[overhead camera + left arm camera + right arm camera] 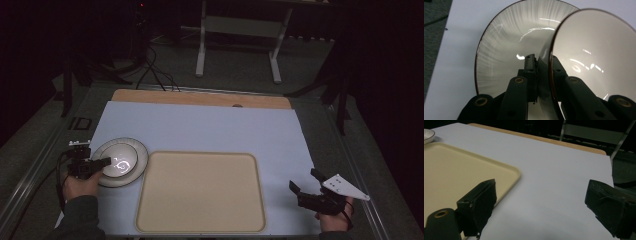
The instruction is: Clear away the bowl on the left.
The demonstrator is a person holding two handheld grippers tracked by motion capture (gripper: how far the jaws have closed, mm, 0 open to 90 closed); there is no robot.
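Left tool clamped on rim of small white ceramic bowl sitting in striped white plate on pale blue tabletop, just beside cream plastic tray; right tool wide open, holding nothing.

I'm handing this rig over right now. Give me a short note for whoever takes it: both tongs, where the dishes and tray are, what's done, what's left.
Left tongs: shut on the rim of the bowl, which sits on the plate left of the tray.
Right tongs: open, holding nothing, above the white sheet right of the tray.
Done: bowl gripped.
Left: bowl and plate are not yet on the tray, which is probably where they go; lift the bowl slowly, since it is held by a thin rim.
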